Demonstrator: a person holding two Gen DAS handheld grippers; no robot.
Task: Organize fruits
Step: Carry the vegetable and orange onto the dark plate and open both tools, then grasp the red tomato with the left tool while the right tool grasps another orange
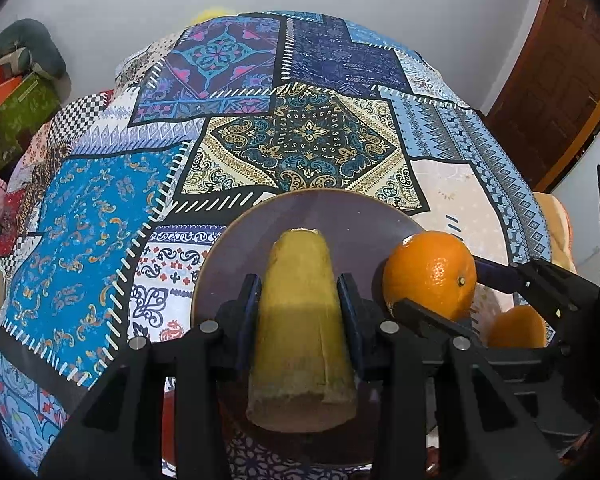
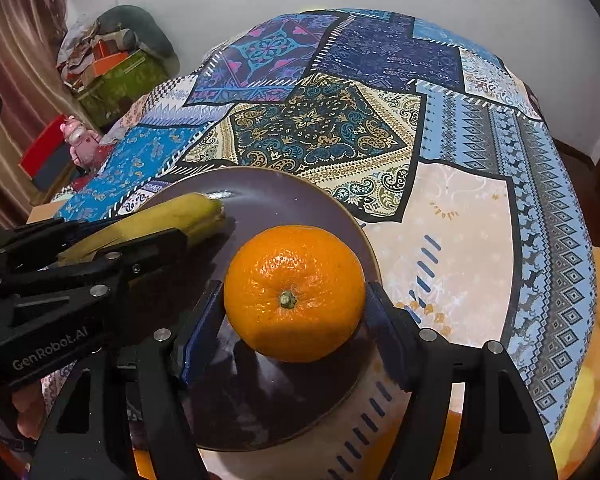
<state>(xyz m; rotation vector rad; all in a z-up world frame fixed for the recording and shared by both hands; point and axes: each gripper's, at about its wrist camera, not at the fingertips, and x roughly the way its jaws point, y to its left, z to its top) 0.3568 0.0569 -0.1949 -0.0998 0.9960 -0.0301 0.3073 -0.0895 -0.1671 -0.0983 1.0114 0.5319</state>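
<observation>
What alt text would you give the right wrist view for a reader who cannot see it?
The right gripper holds an orange between its fingers above a dark round plate on a patchwork-patterned tablecloth. At left, the left gripper holds a banana over the same plate.

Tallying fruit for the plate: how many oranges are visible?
2: one orange clamped in the right gripper over the plate; a second orange partly hidden beneath that gripper.
</observation>
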